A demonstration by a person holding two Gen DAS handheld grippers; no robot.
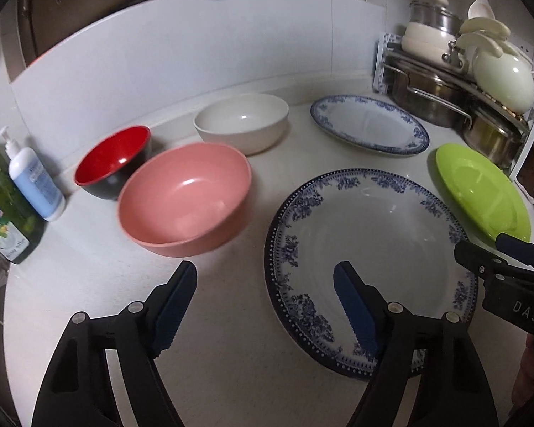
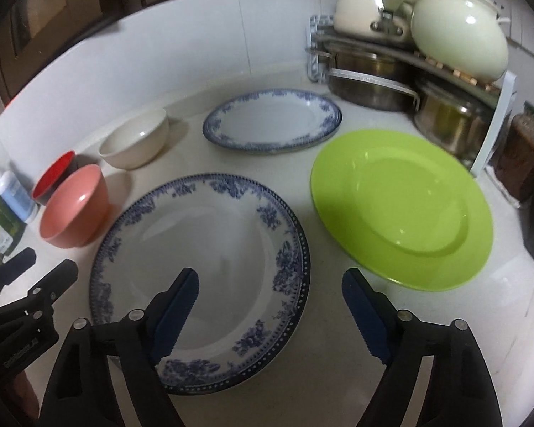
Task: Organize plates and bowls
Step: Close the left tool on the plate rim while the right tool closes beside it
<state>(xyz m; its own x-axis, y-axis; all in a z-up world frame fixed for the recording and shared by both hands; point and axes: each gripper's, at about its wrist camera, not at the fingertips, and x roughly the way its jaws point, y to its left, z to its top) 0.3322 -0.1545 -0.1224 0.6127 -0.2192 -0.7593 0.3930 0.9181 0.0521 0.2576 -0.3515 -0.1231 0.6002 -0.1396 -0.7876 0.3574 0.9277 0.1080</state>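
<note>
The left gripper (image 1: 267, 277) has its jaws spread wide, and nothing is between them. One blue pad hangs over the white counter (image 1: 231, 338) and the other hangs over the near rim of the big blue-flowered plate (image 1: 366, 242), low in the middle of the left wrist view. The right gripper (image 2: 270, 284) is spread wide too and holds nothing. Its left pad hangs over the same big plate, and its right pad hangs over bare counter beside the green plate (image 2: 402, 210).

All the dishes are empty. In the left wrist view the pink bowl (image 1: 185, 199) sits just left of the big plate. The red bowl (image 1: 114, 162), black on the outside, is close behind it on the left. The cream bowl (image 1: 242, 121) is farther back in the middle. A smaller blue-flowered plate (image 1: 370, 130) lies behind the big one, near the wall.

At the upper right a rack (image 1: 455, 82) holds steel pots and cream-colored pots with lids. At the left edge stand a green soap bottle (image 1: 3, 206) and a white and blue pump bottle (image 1: 35, 181). A white tiled wall (image 1: 195, 46) runs behind the counter, with dark brown cupboards above it.

The picture is a bit blurry, so the bottle labels are hard to read. The green plate is partly cut off by the right gripper in the left wrist view.
</note>
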